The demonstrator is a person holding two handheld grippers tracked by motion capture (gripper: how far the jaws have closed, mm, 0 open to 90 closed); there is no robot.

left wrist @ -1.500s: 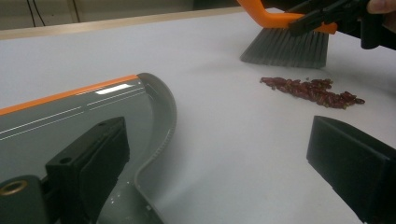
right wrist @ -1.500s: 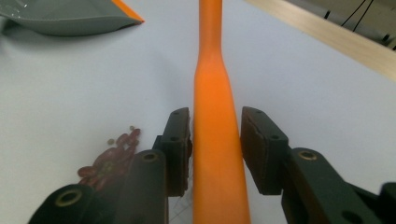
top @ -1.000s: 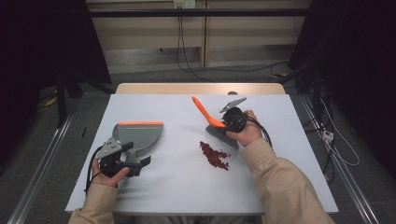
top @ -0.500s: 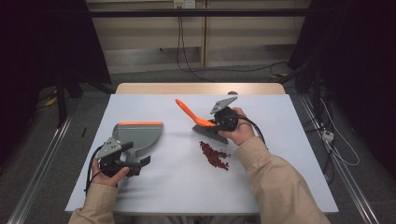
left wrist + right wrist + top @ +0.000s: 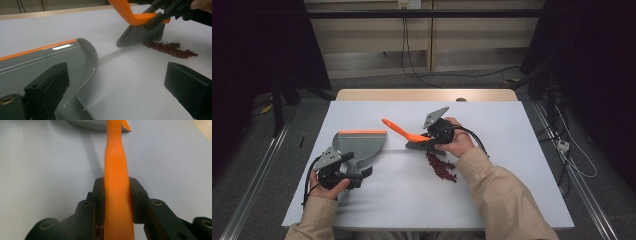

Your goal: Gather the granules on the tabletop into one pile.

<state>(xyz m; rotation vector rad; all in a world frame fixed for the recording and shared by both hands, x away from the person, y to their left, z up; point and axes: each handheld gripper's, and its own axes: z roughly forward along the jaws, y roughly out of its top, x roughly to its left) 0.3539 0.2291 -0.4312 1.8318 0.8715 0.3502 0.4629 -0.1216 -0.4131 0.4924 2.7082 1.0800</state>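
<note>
Setting: a dim room with dark drapes at both sides and cables along the far wall; a white tabletop (image 5: 512,165) carries the work.

Dustpan (image 5: 359,146): grey with an orange far lip, lying flat at the left of the tabletop, its open mouth facing right toward the spill.

Left gripper (image 5: 343,172): at the near left, at the dustpan's handle end. In the left gripper view its jaws stand wide apart, one over the pan's near edge and one over bare tabletop, neither pressing on anything seen there; whether the pan's handle is caught lower down cannot be told.

Brush (image 5: 412,137): orange handle, grey bristles; the long axis of the handle runs up and to the far left, toward the dustpan.

Right gripper (image 5: 434,135): jaws closed tight on the brush handle, which the right gripper view (image 5: 117,202) shows running straight out between them.

Beans (image 5: 442,167): a short streak of dark red beans just near and right of the bristles, its long axis slanting from far left to near right.

Key relation: the bristles touch down at the streak's far-left end, so the beans lie on the side away from the dustpan. As a judgement, the brush must get behind the streak's right end before sweeping left; the right hand is the nearer one.
</note>
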